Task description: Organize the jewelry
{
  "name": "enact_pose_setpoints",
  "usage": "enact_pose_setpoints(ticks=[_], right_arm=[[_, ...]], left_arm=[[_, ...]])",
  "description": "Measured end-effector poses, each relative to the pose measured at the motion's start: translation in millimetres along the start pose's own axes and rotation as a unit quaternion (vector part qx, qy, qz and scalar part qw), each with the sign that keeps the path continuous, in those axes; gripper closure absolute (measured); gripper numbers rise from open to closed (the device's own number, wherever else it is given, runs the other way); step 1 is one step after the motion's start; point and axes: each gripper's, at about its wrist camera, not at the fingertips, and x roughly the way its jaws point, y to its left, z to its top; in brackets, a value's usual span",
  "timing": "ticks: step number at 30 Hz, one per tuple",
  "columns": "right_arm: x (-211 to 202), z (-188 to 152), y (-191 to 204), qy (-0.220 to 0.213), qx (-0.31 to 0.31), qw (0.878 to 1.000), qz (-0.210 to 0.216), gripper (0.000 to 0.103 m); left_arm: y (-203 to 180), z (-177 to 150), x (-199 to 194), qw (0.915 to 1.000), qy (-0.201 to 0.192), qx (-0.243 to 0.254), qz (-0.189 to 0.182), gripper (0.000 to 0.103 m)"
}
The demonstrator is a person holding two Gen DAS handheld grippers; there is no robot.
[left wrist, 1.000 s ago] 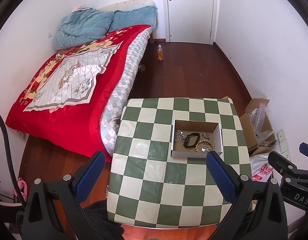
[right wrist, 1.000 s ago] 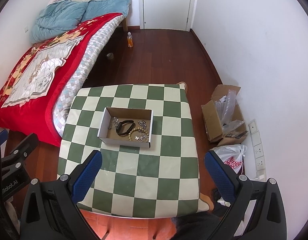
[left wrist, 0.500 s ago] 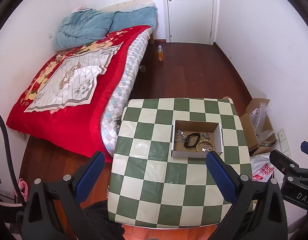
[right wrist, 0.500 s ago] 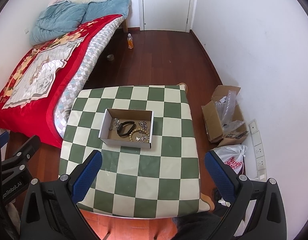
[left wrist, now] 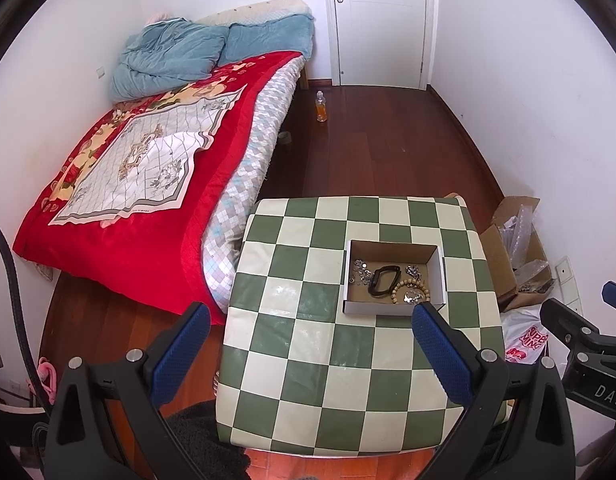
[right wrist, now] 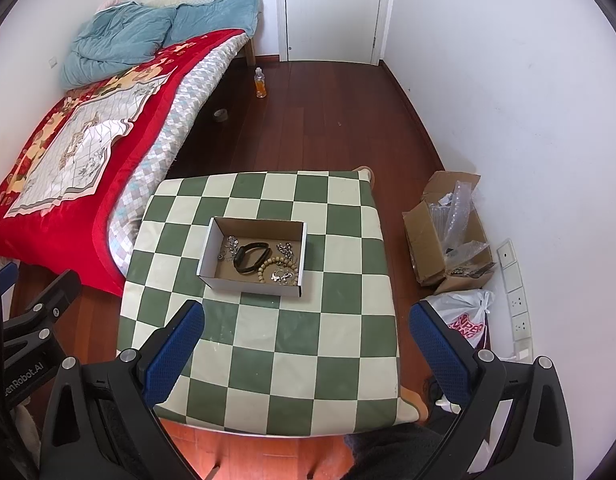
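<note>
A shallow cardboard box [left wrist: 391, 307] [right wrist: 248, 283] stands on a green-and-cream checkered table [left wrist: 308, 364] [right wrist: 300, 360]. In it lie a black wristband [left wrist: 381, 280] [right wrist: 250, 257], a wooden bead bracelet [left wrist: 409, 291] [right wrist: 278, 266] and several small silver pieces [left wrist: 360, 270] [right wrist: 230, 246]. My left gripper [left wrist: 309, 346] is open and empty, high above the table's near half. My right gripper [right wrist: 308, 344] is open and empty, also high above the table, nearer than the box.
A bed with a red quilt [left wrist: 140, 184] stands left of the table. An orange drink bottle [left wrist: 321, 106] stands on the wooden floor near a white door [left wrist: 377, 20]. An open carton [right wrist: 447, 236] and a plastic bag [right wrist: 463, 320] lie by the right wall.
Both cameras have drifted slightly back and up, so the table and box sit a little lower in view. Both grippers stay open and empty.
</note>
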Motion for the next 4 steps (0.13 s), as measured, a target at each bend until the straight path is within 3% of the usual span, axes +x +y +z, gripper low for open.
enact_pose_setpoints(ticks=[4], right_arm=[[-0.1,-0.2,0.2,0.001,-0.001,1.0,0.0,0.0]], left_arm=[[-0.6,0.4,-4.4,1.0,-0.007,0.003,-0.001,0.0]])
